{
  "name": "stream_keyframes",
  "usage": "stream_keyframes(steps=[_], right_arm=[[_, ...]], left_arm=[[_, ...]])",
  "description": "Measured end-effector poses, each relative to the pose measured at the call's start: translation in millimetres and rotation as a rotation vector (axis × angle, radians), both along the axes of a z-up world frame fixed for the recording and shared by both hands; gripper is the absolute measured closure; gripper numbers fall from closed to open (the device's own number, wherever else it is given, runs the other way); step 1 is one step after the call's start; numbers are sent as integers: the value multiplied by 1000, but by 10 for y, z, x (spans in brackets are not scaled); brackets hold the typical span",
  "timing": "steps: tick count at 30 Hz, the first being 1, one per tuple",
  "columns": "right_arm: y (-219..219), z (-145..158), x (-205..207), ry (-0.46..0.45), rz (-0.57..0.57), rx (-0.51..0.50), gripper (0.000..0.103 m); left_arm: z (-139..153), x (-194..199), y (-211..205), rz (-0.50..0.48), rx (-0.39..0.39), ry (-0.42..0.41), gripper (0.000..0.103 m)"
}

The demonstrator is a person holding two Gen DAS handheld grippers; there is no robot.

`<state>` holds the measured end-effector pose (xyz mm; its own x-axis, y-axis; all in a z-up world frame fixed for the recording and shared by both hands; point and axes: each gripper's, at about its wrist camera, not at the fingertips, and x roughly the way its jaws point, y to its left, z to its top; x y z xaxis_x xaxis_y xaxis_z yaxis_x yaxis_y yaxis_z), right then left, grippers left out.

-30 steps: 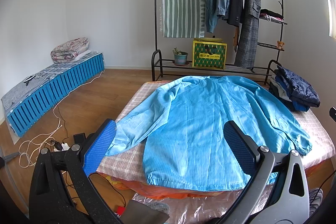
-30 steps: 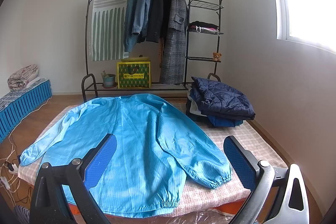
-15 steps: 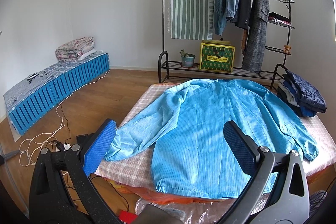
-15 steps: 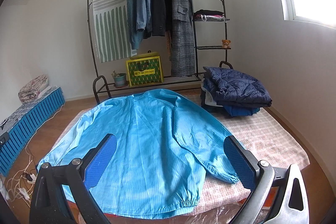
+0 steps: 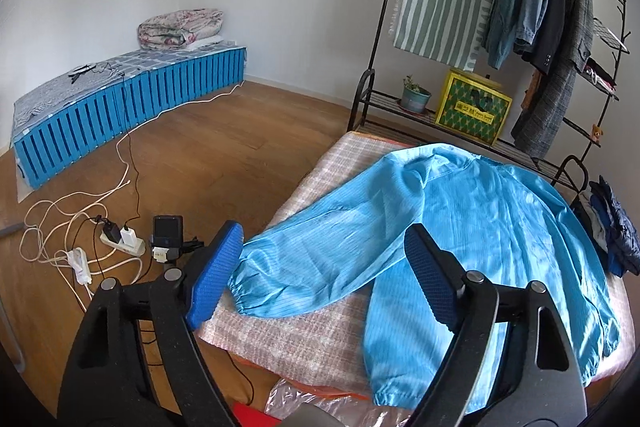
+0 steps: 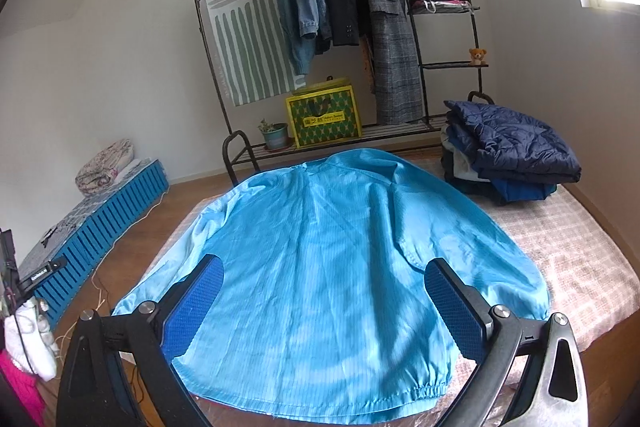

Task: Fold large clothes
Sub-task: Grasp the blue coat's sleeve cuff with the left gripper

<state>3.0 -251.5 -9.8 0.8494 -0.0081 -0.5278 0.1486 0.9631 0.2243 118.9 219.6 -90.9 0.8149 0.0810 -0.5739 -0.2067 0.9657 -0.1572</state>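
Bedroom with wood floor, cables [image 5: 80, 247] at far left, clothes rack [image 6: 320, 27] behind; blue jacket [image 6: 340, 267] lies flat, spread face-down on the bed [image 5: 320, 327], hem toward the cameras, nothing folded yet. Left tongs [image 5: 320, 283] spread wide, holding nothing; compared with a second ago their view has swung left and closer, so the left sleeve [image 5: 320, 267] and its cuff [image 5: 240, 291] now sit right between the pads, cuff near the bed's left edge. Likely lining up to grab that sleeve for the first fold inward. Right tongs [image 6: 328, 307] also spread, empty, now centred over the jacket body rather than off to its right. Left edge is tight: little mattress beside the cuff, floor clutter below. Right side has open checked cover beside the right sleeve [image 6: 500, 259], up to the folded pile [image 6: 512, 147] at the far right corner.
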Motion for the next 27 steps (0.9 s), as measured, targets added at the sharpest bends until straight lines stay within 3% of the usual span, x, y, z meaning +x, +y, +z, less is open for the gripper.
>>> stream_keyframes(steps=[2, 5, 8, 11, 21, 23, 27], right_arm=[[28, -50, 52, 16, 18, 24, 1], [86, -109, 122, 39, 32, 35, 1], [127, -144, 177, 66, 47, 51, 1], [175, -156, 202, 75, 61, 49, 1], [341, -182, 343, 94, 88, -2, 1], [354, -212, 397, 103, 93, -1, 2], [378, -291, 497, 123, 111, 9, 7]], left_arm=[[-223, 214, 258, 20, -22, 68, 31], [-629, 475, 683, 51, -160, 170, 33], [-1132, 647, 1078, 99, -369, 278, 33], [-1521, 739, 1303, 155, -481, 334, 33], [-2170, 1110, 1483, 201, -580, 426, 36], [-2216, 1151, 1475, 202, -580, 434, 42], [-2244, 1194, 1497, 196, -573, 427, 68]])
